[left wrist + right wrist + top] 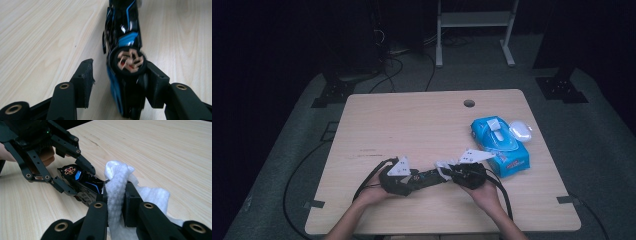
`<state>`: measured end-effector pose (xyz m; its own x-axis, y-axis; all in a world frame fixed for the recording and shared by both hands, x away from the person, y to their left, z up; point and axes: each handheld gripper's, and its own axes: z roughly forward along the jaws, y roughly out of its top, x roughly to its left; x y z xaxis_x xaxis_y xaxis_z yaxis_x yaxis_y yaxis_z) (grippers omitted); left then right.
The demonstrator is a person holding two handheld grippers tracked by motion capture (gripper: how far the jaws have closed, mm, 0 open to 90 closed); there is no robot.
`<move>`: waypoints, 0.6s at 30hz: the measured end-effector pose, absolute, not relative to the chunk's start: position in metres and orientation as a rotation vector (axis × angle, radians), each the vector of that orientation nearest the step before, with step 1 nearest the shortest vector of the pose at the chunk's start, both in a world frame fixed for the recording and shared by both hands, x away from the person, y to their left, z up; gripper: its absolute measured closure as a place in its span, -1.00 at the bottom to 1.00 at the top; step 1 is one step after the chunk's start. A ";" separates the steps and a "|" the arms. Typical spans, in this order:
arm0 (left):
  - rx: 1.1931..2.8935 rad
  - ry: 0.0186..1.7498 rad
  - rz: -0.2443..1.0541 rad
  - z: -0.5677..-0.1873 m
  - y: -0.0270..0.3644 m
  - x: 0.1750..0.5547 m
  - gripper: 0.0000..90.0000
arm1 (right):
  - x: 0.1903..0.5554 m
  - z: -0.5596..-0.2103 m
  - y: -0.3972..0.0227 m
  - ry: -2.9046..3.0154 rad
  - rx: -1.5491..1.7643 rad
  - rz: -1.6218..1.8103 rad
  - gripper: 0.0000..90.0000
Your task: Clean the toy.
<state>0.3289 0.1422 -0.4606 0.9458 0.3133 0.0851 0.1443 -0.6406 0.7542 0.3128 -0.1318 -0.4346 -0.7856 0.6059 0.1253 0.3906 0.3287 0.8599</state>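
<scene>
Clenched on our white wipe (117, 185), right gripper (115, 195) sits lower centre; left gripper (117, 75), jaws parted, straddles the black-and-blue toy car (123, 47), one pad touching.

A blue wipes pack (503, 145) and white case (520, 130) lie on the table (412, 120).

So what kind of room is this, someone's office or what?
Probably a lab or recording studio, not an office: one bare wooden table under dark surroundings, cables running across the carpeted floor, and a metal equipment stand behind it.
</scene>
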 end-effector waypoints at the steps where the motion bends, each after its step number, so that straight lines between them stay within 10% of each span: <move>1: 2.272 0.328 0.248 -0.462 0.143 0.329 0.06 | 0.313 -0.435 -0.131 2.374 0.910 1.445 0.82; 18: 2.255 0.296 0.290 -0.473 0.139 0.327 0.45 | 0.313 -0.437 -0.132 2.373 0.908 1.446 0.82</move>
